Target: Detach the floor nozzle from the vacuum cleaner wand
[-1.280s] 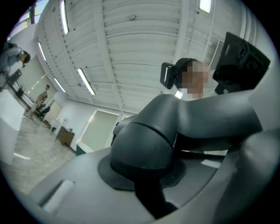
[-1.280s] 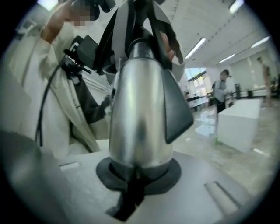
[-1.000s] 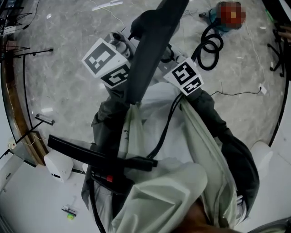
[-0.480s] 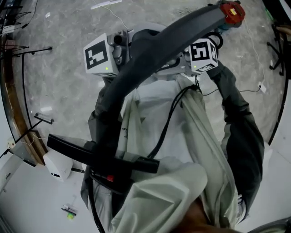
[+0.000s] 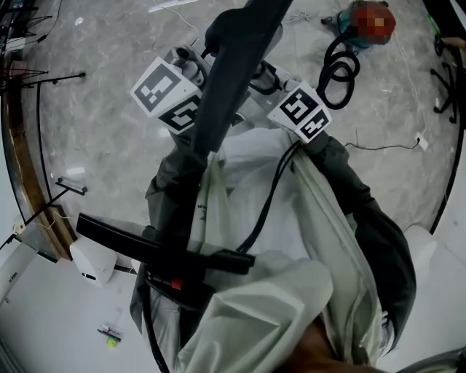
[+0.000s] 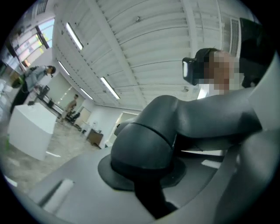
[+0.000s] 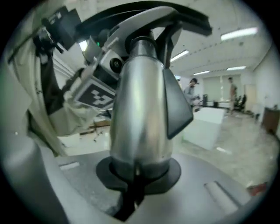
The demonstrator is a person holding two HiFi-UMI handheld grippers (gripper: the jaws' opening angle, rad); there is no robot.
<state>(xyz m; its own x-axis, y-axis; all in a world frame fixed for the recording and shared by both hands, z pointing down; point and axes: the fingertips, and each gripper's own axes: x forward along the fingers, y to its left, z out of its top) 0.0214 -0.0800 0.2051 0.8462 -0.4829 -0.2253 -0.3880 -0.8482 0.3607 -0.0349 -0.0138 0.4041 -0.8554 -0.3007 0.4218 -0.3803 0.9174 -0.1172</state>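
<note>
Both my pairs of fingers are drawn in narrow, and each is clamped on something. My left gripper (image 6: 142,175) holds the dark grey rounded neck of what I take for the floor nozzle (image 5: 227,87); my right gripper (image 7: 138,175) holds the silver wand (image 7: 140,105).

In the head view the nozzle's long dark body is lifted close under my face; it runs from the top edge down toward the lower left, passing between my left cube (image 5: 169,97) and my right cube (image 5: 300,111), which sit near each other on either side of it. In the right gripper view the wand rises straight from my fingers to the nozzle's wide dark arc at the top. So I judge the joint lies just beyond my right fingertips, and the pull must follow the wand's own axis; my left hand is on the nozzle side, so I expect it to draw away while the right holds fast. Whether any catch is released I cannot tell.

Half a second ago the dark body lay swung out toward the upper right, its end over the vacuum cleaner (image 5: 368,22) on the floor, with my right cube higher and that sleeve stretched. Now it points at the top edge again and the right cube is lower, much as a second ago; the left cube has barely shifted. Nozzle and wand look joined yet.
</note>
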